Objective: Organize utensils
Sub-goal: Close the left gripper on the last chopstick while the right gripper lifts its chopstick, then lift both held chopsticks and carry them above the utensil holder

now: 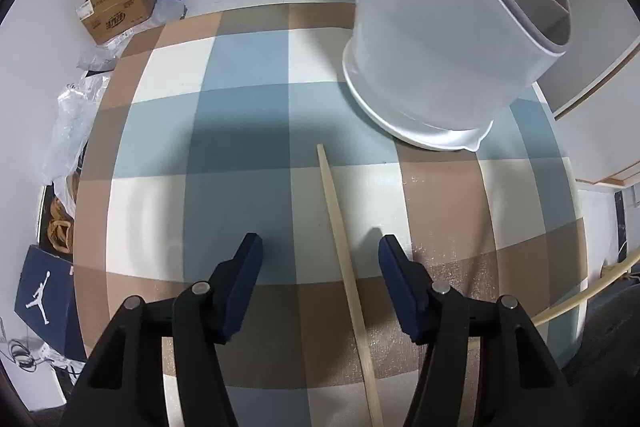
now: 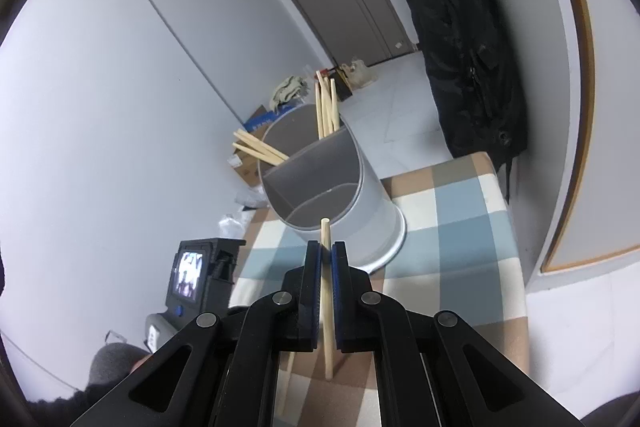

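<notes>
Left gripper (image 1: 320,247) pointing steeply down, fingers apart, right gripper (image 2: 326,251) fingers clamped together

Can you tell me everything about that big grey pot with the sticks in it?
The holder is a tall, round, pale grey tub that looks like plastic. It stands upright in a white saucer-like base on the checked table. Darker grey walls split the inside into compartments. Two of the far ones hold wooden chopsticks that poke out over the rim. The near compartment looks empty. Neither gripper touches it.

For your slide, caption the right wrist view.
Right tool shut on a pale wooden chopstick, aimed at the divided grey cylindrical holder.
</notes>
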Tool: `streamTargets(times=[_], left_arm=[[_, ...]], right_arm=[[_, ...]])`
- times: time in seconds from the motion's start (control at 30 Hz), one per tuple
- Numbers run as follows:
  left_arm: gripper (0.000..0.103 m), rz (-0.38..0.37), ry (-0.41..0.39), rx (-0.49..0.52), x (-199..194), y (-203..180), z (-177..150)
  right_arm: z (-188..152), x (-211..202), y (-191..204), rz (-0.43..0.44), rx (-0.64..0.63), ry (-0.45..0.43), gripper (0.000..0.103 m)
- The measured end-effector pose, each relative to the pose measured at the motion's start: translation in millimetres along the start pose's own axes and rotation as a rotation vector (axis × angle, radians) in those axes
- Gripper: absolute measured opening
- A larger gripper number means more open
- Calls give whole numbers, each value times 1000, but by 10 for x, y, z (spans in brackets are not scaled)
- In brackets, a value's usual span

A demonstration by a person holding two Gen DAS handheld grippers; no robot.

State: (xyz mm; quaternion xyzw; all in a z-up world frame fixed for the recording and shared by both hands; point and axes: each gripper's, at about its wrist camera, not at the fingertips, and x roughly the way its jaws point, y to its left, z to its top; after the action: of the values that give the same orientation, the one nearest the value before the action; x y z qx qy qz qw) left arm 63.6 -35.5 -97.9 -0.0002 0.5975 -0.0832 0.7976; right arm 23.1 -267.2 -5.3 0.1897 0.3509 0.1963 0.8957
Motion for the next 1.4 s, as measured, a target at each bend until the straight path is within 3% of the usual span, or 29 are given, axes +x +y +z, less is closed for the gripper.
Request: streamTargets(times=[0.3, 0.37, 0.63, 0.73, 0.93, 1.4], left_arm=[[52, 19, 59, -23, 52, 2, 147], [46, 50, 86, -5, 96, -30, 213], [3, 25, 99, 12, 112, -58, 291], [2, 21, 90, 21, 98, -57, 269], [2, -21, -42, -22, -99, 7, 158], [2, -34, -336, -50, -850, 68, -95]], right_arm=[[-12, -68, 46, 14, -17, -23, 4], [-10, -74, 52, 14, -21, -26, 4], [-6, -82, 4, 4, 3, -30, 4], [-12, -91, 16, -12, -11, -33, 4], [-34, -27, 13, -30, -6, -15, 4], [-93, -47, 153, -33, -61, -34, 4]])
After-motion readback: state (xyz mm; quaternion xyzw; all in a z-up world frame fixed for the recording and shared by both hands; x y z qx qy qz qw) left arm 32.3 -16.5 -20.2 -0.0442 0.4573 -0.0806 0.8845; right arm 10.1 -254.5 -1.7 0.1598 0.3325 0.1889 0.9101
